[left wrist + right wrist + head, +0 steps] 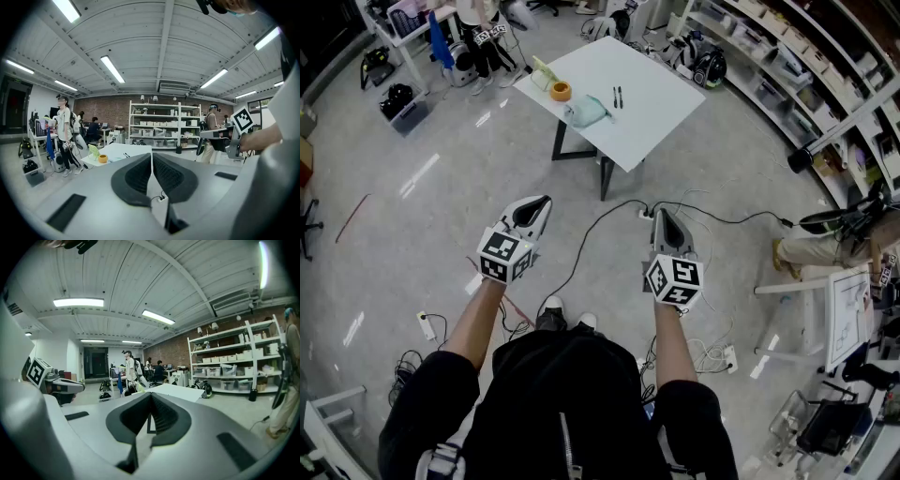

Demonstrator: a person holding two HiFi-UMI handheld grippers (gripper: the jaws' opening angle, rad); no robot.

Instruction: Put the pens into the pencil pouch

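Two grippers, both w/ jaws pressed together & nothing between them: left gripper (542, 202) & right gripper (662, 217) are held out side by side over the floor, aimed roughly level toward the white table (661, 103), well apart from it. Two dark pens (618, 97) lie on the tabletop just beside the pale teal pencil pouch (589, 112). An orange tape roll (562, 91) sits near the pouch's other side.

No readable text, label, brand or number in any view
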